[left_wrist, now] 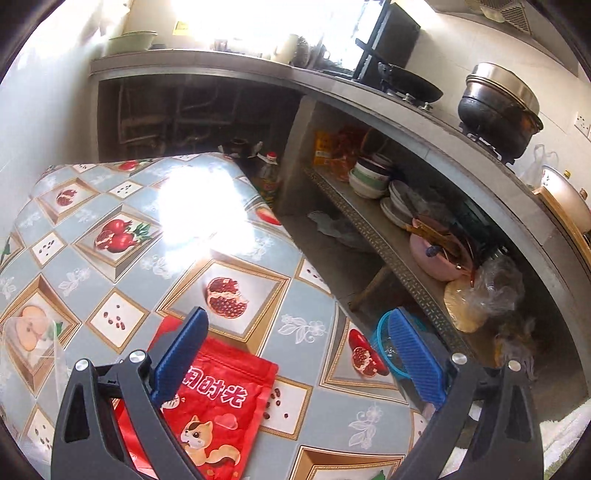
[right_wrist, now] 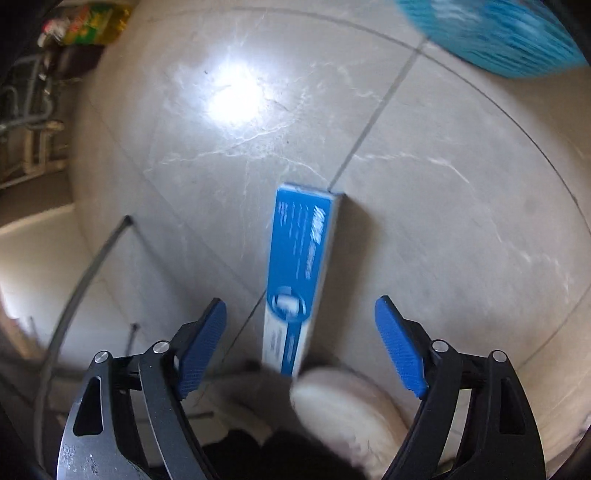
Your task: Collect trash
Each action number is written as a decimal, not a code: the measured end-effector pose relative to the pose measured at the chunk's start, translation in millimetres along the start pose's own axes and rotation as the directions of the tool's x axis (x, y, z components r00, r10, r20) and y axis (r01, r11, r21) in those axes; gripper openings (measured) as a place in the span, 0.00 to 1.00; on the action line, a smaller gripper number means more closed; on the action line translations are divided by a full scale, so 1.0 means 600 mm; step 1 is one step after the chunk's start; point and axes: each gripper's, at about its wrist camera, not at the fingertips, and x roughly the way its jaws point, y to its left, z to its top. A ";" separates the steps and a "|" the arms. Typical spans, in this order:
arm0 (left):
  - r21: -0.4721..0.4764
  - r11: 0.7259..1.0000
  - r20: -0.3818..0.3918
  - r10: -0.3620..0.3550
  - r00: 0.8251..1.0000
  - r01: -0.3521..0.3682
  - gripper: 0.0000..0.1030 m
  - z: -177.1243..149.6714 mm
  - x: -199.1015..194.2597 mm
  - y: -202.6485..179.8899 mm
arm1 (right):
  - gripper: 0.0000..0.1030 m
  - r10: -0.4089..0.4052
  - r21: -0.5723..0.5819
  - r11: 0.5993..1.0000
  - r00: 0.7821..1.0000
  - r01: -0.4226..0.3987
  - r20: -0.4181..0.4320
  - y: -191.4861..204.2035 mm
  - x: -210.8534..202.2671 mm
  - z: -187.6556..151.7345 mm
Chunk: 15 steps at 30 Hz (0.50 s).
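On the pale tiled floor (right_wrist: pixel 424 229) beneath my right gripper (right_wrist: pixel 301 341) lies a long blue and white carton (right_wrist: pixel 301 258), flat on its side, running lengthwise away from me across a grout line. My right jaws stand wide apart with nothing between the pads; the near end of the carton shows in the gap between the blue fingers (right_wrist: pixel 399 347), but neither pad touches it. Just below that near end a fuzzy cream slipper (right_wrist: pixel 351 417) pokes into view, close to or touching the carton's corner; the blur keeps me from telling which. At the upper right edge of that view sits a blurred turquoise basket (right_wrist: pixel 498 33), well apart from the carton.

My left gripper (left_wrist: pixel 295 354) hangs over the table (left_wrist: pixel 122 206), which wears a cloth printed with pomegranates and apples. Its jaws are spread wide too and grasp nothing. A red snack pouch (left_wrist: pixel 218 402) with a cartoon squirrel lies flat on the cloth under the left finger (left_wrist: pixel 181 354), which crosses in front of it; I cannot tell whether they touch. A crumpled clear wrapper (left_wrist: pixel 33 332) rests near the table's left edge. The right finger reaches past the table's rim, in front of a turquoise basket (left_wrist: pixel 382 339) down on the floor. Beyond stands a stone kitchen counter (left_wrist: pixel 369 99) with pots on a stove, and bowls (left_wrist: pixel 369 177) stacked on the shelf below.
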 end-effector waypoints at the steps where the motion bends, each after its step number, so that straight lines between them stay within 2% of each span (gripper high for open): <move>1: -0.008 1.000 -0.005 0.011 1.000 -0.011 0.93 -0.001 0.000 0.007 | 0.77 -0.037 -0.001 0.999 0.999 0.037 -0.005 0.006 0.015 0.007; 5: -0.043 0.998 -0.020 0.046 0.999 -0.047 0.93 -0.001 0.000 0.034 | 0.75 -0.153 -0.003 0.988 0.988 0.153 0.015 0.031 0.048 0.023; 8: -0.065 0.996 -0.026 0.061 0.998 -0.063 0.93 -0.004 -0.002 0.047 | 0.66 -0.228 -0.016 0.973 0.973 0.228 0.028 0.047 0.061 0.021; 9: -0.068 0.995 -0.026 0.066 0.997 -0.068 0.93 -0.005 -0.002 0.050 | 0.60 -0.255 -0.018 0.967 0.967 0.255 0.023 0.049 0.067 0.020; 10: -0.070 0.995 -0.026 0.070 0.997 -0.071 0.93 -0.005 -0.002 0.052 | 0.56 -0.275 -0.014 0.961 0.961 0.275 0.018 0.052 0.078 0.017; 12: -0.068 0.995 -0.022 0.070 0.997 -0.072 0.93 -0.005 -0.005 0.051 | 0.53 -0.262 0.015 0.965 0.965 0.262 0.015 0.049 0.079 0.014; 14: -0.061 0.996 -0.015 0.069 0.998 -0.069 0.93 -0.006 -0.010 0.050 | 0.38 -0.252 0.028 0.967 0.967 0.251 0.024 0.049 0.072 0.011; 15: -0.056 0.996 -0.010 0.067 0.998 -0.067 0.93 -0.007 -0.013 0.050 | 0.25 -0.260 0.026 0.965 0.965 0.259 0.029 0.052 0.066 0.008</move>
